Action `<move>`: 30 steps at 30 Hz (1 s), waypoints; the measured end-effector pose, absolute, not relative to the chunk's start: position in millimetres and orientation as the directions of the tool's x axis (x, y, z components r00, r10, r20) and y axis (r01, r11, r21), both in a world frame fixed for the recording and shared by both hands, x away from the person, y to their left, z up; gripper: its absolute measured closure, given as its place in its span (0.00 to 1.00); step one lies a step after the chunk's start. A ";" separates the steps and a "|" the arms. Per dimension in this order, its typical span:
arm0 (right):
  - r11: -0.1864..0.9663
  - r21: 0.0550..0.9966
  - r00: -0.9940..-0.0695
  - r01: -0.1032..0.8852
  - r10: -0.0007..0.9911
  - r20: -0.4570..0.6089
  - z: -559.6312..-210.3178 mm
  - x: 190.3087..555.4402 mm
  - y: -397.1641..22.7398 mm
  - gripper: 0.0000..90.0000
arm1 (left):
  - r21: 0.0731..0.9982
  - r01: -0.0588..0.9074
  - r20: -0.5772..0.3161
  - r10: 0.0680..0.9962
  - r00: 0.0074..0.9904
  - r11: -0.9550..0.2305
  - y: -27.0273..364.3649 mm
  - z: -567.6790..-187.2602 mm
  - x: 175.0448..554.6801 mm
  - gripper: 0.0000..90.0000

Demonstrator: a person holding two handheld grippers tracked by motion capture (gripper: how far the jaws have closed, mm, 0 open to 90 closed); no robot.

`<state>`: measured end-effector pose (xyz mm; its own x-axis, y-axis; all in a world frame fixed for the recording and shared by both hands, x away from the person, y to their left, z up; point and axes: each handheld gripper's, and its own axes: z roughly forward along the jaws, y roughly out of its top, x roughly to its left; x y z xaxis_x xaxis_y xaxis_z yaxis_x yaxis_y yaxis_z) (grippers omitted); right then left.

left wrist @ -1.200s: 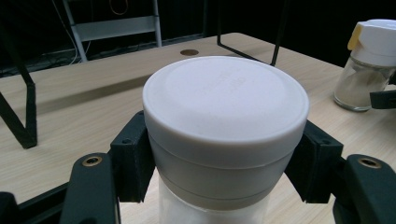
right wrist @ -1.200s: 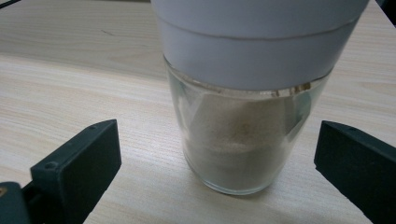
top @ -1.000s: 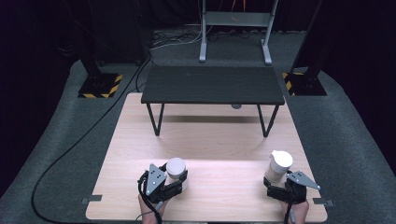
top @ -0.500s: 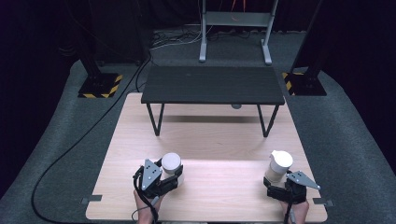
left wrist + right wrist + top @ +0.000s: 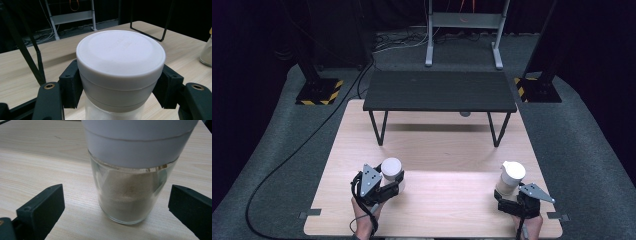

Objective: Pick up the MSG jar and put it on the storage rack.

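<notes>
White plastic capped both jars on the pale wooden tabletop [image 5: 442, 155]. The left gripper [image 5: 117, 92] had its black jaws clamped on the round white-lidded jar [image 5: 120, 65] near the front left edge, pinching at the lid's skirt rather than the glass below. My worry was that a lift or twist from there could pop the lid loose or let the jar slide out. The right gripper [image 5: 115, 207] stood with its jaws wide, well apart from the clear glass jar of beige powder with a white spouted top [image 5: 130, 195], which sat on the wood near the front right edge. Closing off-centre could nudge it over and spill the powder. The low black bench [image 5: 439, 91] lay well clear behind.
</notes>
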<state>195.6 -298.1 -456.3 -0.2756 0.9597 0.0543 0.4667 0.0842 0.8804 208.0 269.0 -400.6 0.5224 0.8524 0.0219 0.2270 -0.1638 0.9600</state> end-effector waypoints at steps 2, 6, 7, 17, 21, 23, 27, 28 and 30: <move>0.084 0.880 -0.276 0.467 0.960 0.055 -456.3 195.6 -298.1 0.00 | 0.960 0.228 0.023 0.854 0.520 -0.164 270.1 -399.4 209.8 0.38; 0.085 0.880 -0.277 0.467 0.959 0.054 -456.2 195.7 -298.2 0.00 | 0.960 0.229 0.021 0.857 0.515 -0.161 272.6 -397.4 213.1 0.38; 0.085 0.880 -0.277 0.468 0.959 0.054 -456.1 195.8 -298.2 0.00 | 0.960 0.229 0.023 0.857 0.516 -0.163 273.1 -396.6 214.1 0.38; 0.087 0.879 -0.277 0.470 0.959 0.053 -455.8 196.1 -297.9 0.00 | 0.958 0.236 0.021 0.862 0.507 -0.162 277.3 -391.6 224.5 0.38; 0.087 0.878 -0.277 0.471 0.959 0.053 -455.7 196.3 -297.8 0.00 | 0.957 0.239 0.025 0.864 0.502 -0.166 277.5 -390.2 228.9 0.38; 0.087 0.878 -0.277 0.471 0.959 0.053 -455.6 196.4 -297.8 0.00 | 0.956 0.242 0.022 0.865 0.500 -0.164 278.2 -389.6 231.3 0.38; 0.088 0.877 -0.277 0.472 0.959 0.053 -455.5 196.6 -297.7 0.00 | 0.956 0.246 0.020 0.868 0.496 -0.163 279.5 -388.3 235.7 0.38; 0.088 0.877 -0.277 0.472 0.959 0.053 -455.5 196.5 -297.7 0.00 | 0.955 0.247 0.020 0.869 0.494 -0.162 279.9 -388.0 236.8 0.38; 0.088 0.877 -0.277 0.472 0.959 0.053 -455.5 196.6 -297.7 0.00 | 0.955 0.251 0.015 0.870 0.492 -0.158 280.8 -387.6 239.2 0.38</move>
